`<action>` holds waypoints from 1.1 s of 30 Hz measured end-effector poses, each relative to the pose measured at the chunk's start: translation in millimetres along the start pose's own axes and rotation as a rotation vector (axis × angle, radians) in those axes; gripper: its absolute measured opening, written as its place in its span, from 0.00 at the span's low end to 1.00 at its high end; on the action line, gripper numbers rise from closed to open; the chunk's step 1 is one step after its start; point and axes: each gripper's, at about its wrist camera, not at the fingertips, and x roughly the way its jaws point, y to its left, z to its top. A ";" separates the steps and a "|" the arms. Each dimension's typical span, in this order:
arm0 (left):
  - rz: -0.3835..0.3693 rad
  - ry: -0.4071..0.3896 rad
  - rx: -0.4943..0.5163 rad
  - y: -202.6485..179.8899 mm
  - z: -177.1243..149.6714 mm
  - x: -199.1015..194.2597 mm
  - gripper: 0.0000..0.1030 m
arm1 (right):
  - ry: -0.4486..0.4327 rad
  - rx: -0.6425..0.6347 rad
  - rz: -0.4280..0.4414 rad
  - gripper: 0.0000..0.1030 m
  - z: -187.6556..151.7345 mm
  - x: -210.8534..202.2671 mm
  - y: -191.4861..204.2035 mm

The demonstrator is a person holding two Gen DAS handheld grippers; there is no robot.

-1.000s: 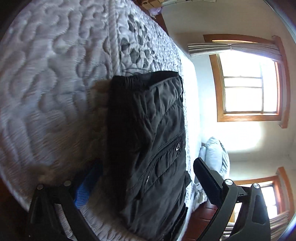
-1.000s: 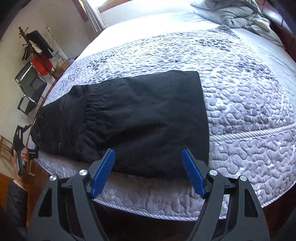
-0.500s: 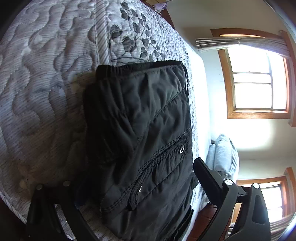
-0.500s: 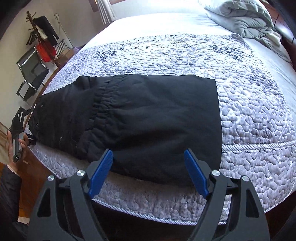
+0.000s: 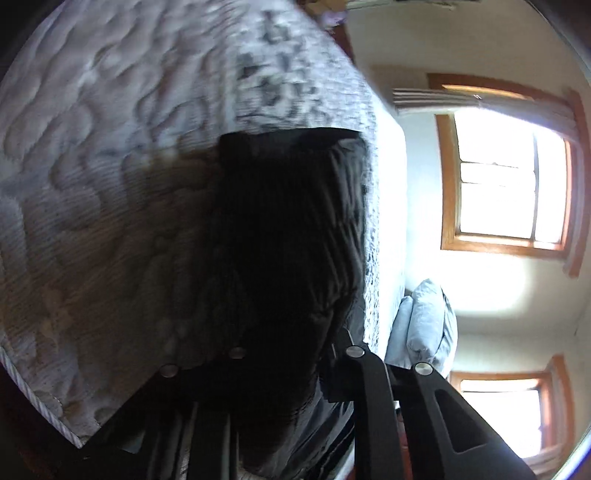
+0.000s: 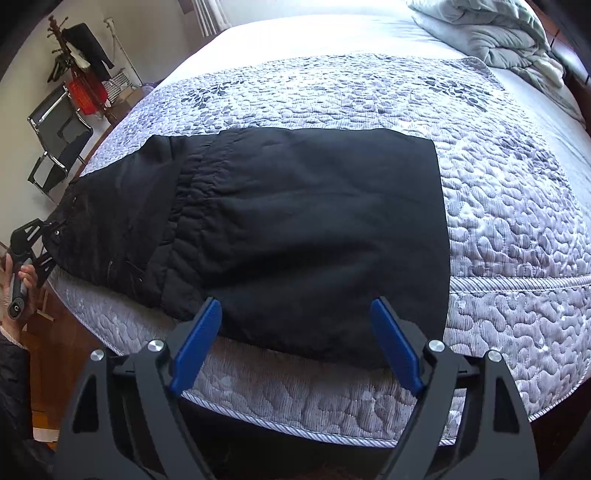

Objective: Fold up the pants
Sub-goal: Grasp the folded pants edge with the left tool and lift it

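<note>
One black pants (image 6: pixel 295 221) on one bed (image 6: pixel 517 229); your left gripper (image 6: pixel 48 240) just clenched on pants end, right gripper (image 6: pixel 295 347) fingers released, opening wider

Quilted bedspread (image 6: pixel 498 206), rumpled duvet (image 6: pixel 491 33), coat rack (image 6: pixel 74 62), folding chair (image 6: pixel 59 144), windows (image 5: pixel 513 177)

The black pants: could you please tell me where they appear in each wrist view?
Left wrist view: the black pants fill the centre, running down into the left gripper at the bottom.
Right wrist view: they lie across the middle, above the right gripper.
Shared landmark: the quilted bedspread.
</note>
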 end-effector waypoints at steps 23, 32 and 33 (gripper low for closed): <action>-0.085 0.165 0.714 -208.2 -132.1 50.6 0.25 | -0.031 0.131 0.020 0.82 -7.6 -4.3 -38.6; -0.022 0.362 0.836 -217.9 -192.1 113.2 0.33 | -0.055 0.195 0.032 0.82 -9.7 -10.7 -64.1; -0.012 0.379 0.841 -216.5 -197.0 120.1 0.34 | -0.061 0.204 0.037 0.82 -8.6 -11.6 -66.6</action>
